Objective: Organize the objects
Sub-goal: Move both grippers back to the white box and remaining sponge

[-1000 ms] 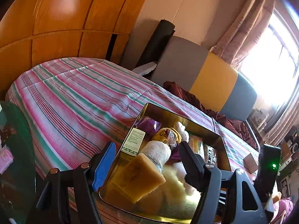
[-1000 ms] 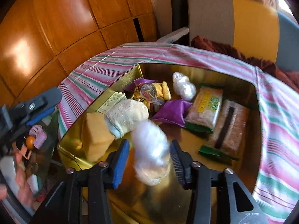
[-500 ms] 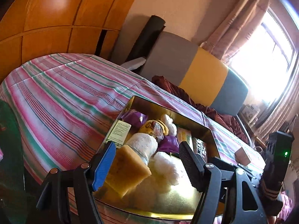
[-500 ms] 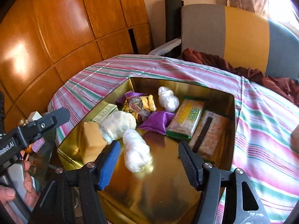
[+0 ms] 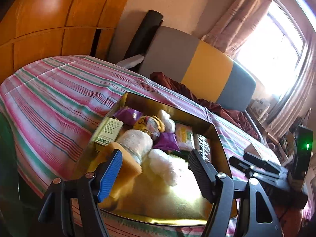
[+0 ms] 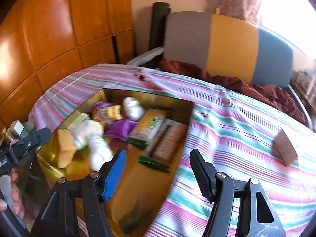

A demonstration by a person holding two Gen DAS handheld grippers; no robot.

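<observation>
The small brown cardboard box (image 6: 285, 148) on the striped bedsheet (image 6: 227, 138) looks light and stiff; pinch its flat sides. Right gripper (image 6: 158, 169) jaws have just been opening, empty; left gripper (image 5: 155, 169) jaws spread.

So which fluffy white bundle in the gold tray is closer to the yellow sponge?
The white bundle lying at the tray's near end, right beside the yellow sponge. The other white bundle sits at the far end, behind the purple packet.

— What carries it all?
— A bed (image 6: 227, 122) under a pink, green and white striped sheet.
— And directly on it?
— A gold tray (image 6: 150, 95), a small brown box (image 6: 285, 148) well apart from it, and a rumpled maroon cloth (image 6: 246, 85) by the headboard.
</observation>
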